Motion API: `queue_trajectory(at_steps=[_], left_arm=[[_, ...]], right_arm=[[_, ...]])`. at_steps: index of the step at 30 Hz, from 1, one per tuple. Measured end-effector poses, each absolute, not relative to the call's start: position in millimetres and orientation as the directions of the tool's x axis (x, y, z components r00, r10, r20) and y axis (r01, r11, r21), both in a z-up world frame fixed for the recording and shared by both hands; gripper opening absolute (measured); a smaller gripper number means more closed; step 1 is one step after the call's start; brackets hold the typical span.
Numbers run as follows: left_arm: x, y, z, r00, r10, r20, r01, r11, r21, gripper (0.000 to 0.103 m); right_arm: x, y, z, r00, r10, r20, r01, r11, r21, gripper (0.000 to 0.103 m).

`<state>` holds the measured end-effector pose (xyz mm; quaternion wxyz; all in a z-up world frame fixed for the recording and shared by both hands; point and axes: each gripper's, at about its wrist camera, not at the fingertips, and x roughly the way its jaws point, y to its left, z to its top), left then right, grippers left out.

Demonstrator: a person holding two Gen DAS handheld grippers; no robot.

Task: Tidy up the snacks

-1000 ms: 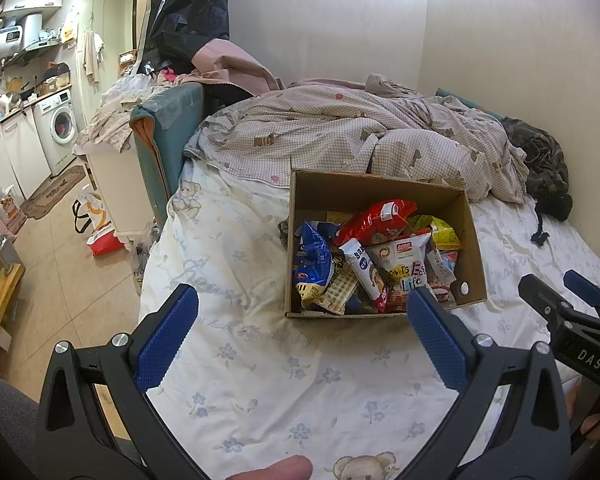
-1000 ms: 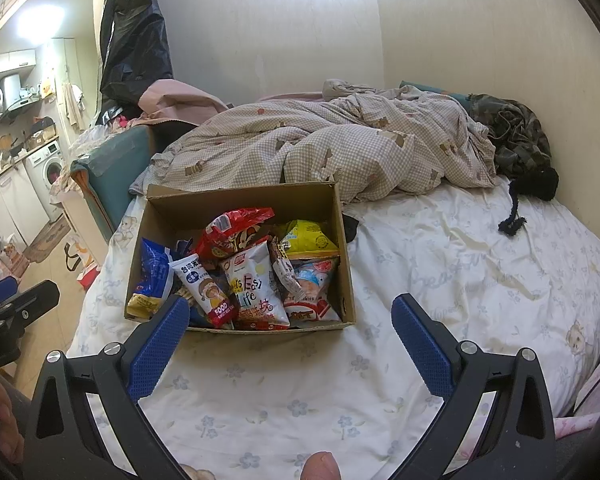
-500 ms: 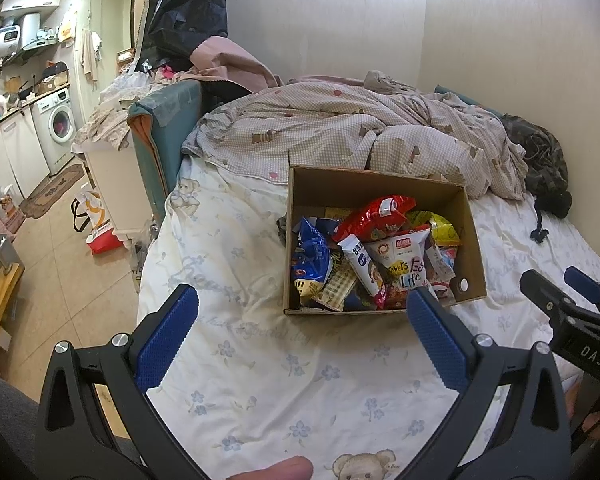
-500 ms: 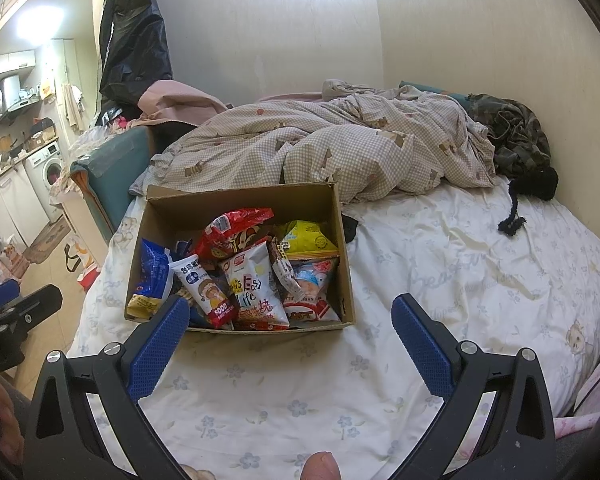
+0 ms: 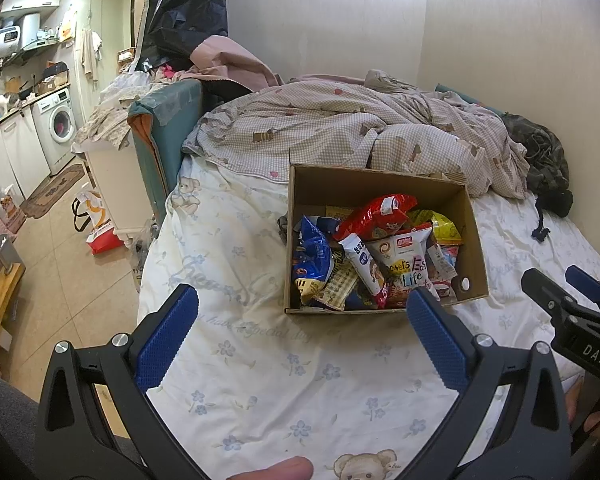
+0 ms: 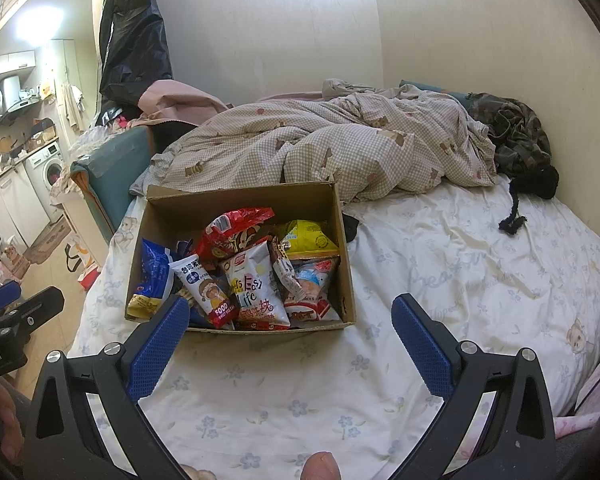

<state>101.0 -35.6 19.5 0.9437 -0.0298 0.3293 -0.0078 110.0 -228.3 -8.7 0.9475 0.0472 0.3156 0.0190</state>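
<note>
An open cardboard box [image 5: 380, 180] [image 6: 240, 200] sits on the bed, filled with several snack packets. Among them are a red bag [image 5: 376, 214] [image 6: 236, 232], a blue bag [image 5: 312, 252] [image 6: 154, 268], a yellow bag [image 6: 308, 236] and a white "Easy Life" bag [image 5: 404, 264] [image 6: 252, 284]. My left gripper [image 5: 300, 332] hovers open over the sheet, just short of the box's near wall. My right gripper [image 6: 290, 340] is open too, nothing between its fingers, its left fingertip overlapping the box's near corner in the view. Each gripper shows at the edge of the other's view.
A rumpled checked duvet [image 5: 340, 132] [image 6: 340, 148] lies behind the box. Dark clothing [image 6: 516, 136] is piled at the wall. The flowered sheet [image 5: 300, 380] [image 6: 460, 272] spreads in front and to the right. The bed's left edge drops to a tiled floor [image 5: 60, 240].
Both views have shifted only slightly; the box sits a touch lower in the left wrist view. Both grippers have stayed open and empty.
</note>
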Motion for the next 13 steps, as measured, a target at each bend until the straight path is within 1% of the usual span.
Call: queue_trajectory(at_steps=[13], left_arm=[[99.1, -34.9, 13.1, 0.78, -0.049, -0.624, 0.006, 0.997, -0.07, 0.103]], right_arm=[[109.8, -228.3, -9.2, 0.8, 0.066, -0.596, -0.005, 0.995, 0.103, 0.103]])
